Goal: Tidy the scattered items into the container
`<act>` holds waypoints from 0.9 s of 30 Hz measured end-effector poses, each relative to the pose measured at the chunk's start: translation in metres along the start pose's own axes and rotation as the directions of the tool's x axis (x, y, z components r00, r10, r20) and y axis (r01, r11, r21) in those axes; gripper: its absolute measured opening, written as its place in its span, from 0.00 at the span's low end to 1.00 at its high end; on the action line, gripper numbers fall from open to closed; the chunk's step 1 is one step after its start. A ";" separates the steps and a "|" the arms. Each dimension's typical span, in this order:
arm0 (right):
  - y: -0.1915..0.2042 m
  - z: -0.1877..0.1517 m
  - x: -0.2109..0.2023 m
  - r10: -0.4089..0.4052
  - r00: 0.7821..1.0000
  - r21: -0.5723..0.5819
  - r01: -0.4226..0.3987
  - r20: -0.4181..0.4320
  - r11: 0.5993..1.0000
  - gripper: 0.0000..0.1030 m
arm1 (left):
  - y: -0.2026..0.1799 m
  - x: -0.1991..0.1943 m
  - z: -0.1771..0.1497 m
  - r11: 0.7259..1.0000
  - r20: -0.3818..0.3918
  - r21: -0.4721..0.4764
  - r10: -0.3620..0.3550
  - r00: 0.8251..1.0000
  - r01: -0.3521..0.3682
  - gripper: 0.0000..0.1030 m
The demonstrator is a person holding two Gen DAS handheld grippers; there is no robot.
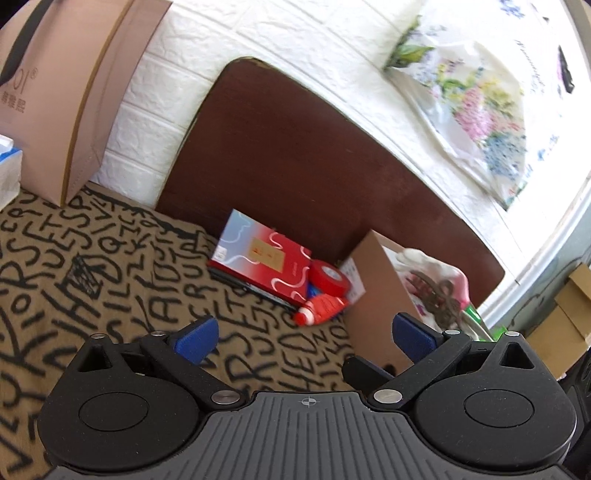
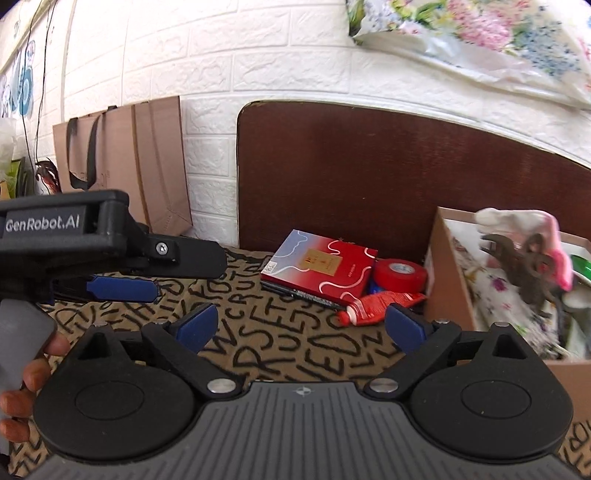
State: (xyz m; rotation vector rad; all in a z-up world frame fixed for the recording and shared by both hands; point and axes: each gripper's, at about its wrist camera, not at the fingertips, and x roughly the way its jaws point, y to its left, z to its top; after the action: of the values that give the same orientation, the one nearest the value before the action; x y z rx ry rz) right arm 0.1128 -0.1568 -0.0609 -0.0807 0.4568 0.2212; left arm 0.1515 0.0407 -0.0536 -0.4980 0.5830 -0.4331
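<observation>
A red and blue flat box [image 1: 260, 258] [image 2: 319, 266], a roll of red tape [image 1: 327, 277] [image 2: 400, 276] and a red tube with a white cap [image 1: 320, 307] [image 2: 380, 302] lie on the lettered cloth beside a cardboard box [image 1: 380, 295] [image 2: 445, 273]. The cardboard box holds a brown hair claw [image 1: 437, 295] [image 2: 524, 264], a pink and white soft item and other things. My left gripper [image 1: 304, 338] is open and empty, short of the tube; it also shows in the right wrist view [image 2: 122, 288]. My right gripper [image 2: 301, 325] is open and empty, near the tube.
A dark brown headboard [image 1: 314, 162] [image 2: 369, 177] stands behind the items against a white brick wall. A tan paper bag [image 1: 74, 92] [image 2: 140, 162] leans at the left. A floral plastic bag [image 1: 472, 99] [image 2: 480, 33] hangs at upper right.
</observation>
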 end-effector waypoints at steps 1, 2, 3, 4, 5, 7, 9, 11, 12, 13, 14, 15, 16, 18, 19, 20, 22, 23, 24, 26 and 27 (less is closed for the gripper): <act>0.000 0.002 0.007 -0.003 1.000 -0.001 0.003 0.000 1.000 0.93 | 0.005 0.006 0.004 1.000 -0.006 -0.004 0.005 1.000 -0.005 1.00; -0.001 0.003 0.014 -0.007 1.000 -0.002 0.007 -0.001 1.000 0.92 | 0.009 0.012 0.009 1.000 -0.012 -0.006 0.011 1.000 -0.011 1.00; -0.001 0.005 0.022 -0.012 1.000 -0.001 0.012 -0.001 1.000 0.91 | 0.013 0.019 0.013 1.000 -0.017 -0.007 0.015 1.000 -0.015 1.00; -0.002 0.007 0.030 -0.015 1.000 0.002 0.015 -0.002 1.000 0.91 | 0.017 0.026 0.017 1.000 -0.023 -0.006 0.018 1.000 -0.018 1.00; -0.004 0.009 0.038 -0.014 1.000 0.005 0.014 -0.003 1.000 0.90 | 0.021 0.033 0.021 1.000 -0.029 -0.004 0.020 0.999 -0.020 1.00; -0.006 0.011 0.053 -0.011 1.000 0.010 0.012 -0.008 1.000 0.90 | 0.028 0.049 0.028 1.000 -0.042 -0.002 0.022 0.999 -0.022 1.00; -0.008 0.013 0.070 -0.017 1.000 0.014 0.018 -0.019 1.000 0.88 | 0.034 0.064 0.034 1.000 -0.055 0.000 0.026 0.998 -0.026 0.99; -0.012 0.014 0.086 -0.021 0.999 0.022 0.022 -0.031 1.000 0.87 | 0.039 0.081 0.042 1.000 -0.073 -0.001 0.013 0.997 -0.013 0.96; -0.015 0.015 0.094 -0.023 0.999 0.028 0.024 -0.037 0.999 0.86 | 0.041 0.089 0.047 1.000 -0.081 -0.004 0.004 0.997 -0.004 0.96; -0.017 0.015 0.100 -0.026 0.999 0.031 0.027 -0.042 0.999 0.85 | 0.044 0.098 0.051 1.000 -0.090 -0.005 -0.004 0.996 0.004 0.95; -0.019 0.016 0.107 -0.030 0.998 0.037 0.032 -0.047 0.999 0.84 | 0.046 0.106 0.054 1.000 -0.101 -0.003 -0.010 0.995 0.010 0.94; -0.022 0.016 0.114 -0.032 0.998 0.044 0.035 -0.054 0.998 0.83 | 0.048 0.116 0.057 1.000 -0.112 0.003 -0.012 0.994 0.012 0.92; -0.025 0.016 0.120 -0.032 0.998 0.051 0.035 -0.062 0.998 0.82 | 0.050 0.124 0.060 1.000 -0.123 0.007 -0.009 0.992 0.010 0.91; -0.030 0.015 0.132 -0.032 0.997 0.064 0.037 -0.076 0.997 0.79 | 0.054 0.141 0.063 1.000 -0.144 0.013 -0.003 0.990 0.005 0.90; -0.032 0.014 0.138 -0.031 0.996 0.070 0.037 -0.084 0.997 0.79 | 0.056 0.148 0.064 1.000 -0.153 0.017 0.000 0.988 0.003 0.90; -0.035 0.013 0.143 -0.031 0.995 0.076 0.038 -0.093 0.996 0.77 | 0.058 0.154 0.065 1.000 -0.159 0.018 0.003 0.987 0.000 0.90; -0.041 0.011 0.154 -0.027 0.993 0.090 0.038 -0.118 0.995 0.77 | 0.061 0.168 0.066 1.000 -0.182 0.025 -0.001 0.983 0.006 0.90; -0.043 0.010 0.158 -0.020 0.991 0.099 0.034 -0.131 0.995 0.75 | 0.062 0.174 0.066 0.999 -0.193 0.032 0.001 0.981 0.005 0.91; -0.045 0.008 0.163 -0.014 0.990 0.108 0.029 -0.142 0.994 0.74 | 0.063 0.179 0.066 0.999 -0.194 0.041 0.008 0.981 0.000 0.91; -0.047 0.004 0.168 -0.003 0.990 0.112 0.019 -0.144 0.993 0.74 | 0.065 0.188 0.066 0.998 -0.201 0.057 0.010 0.980 0.002 0.91; -0.048 0.003 0.171 -0.007 0.989 0.114 0.024 -0.146 0.993 0.74 | 0.066 0.192 0.067 0.998 -0.201 0.059 0.010 0.980 0.002 0.91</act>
State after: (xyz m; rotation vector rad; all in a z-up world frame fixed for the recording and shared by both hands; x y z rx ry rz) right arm 0.2748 -0.1696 -0.1333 0.0132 0.6127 0.1740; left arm 0.3532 0.0161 -0.1203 -0.3992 0.7640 -0.4991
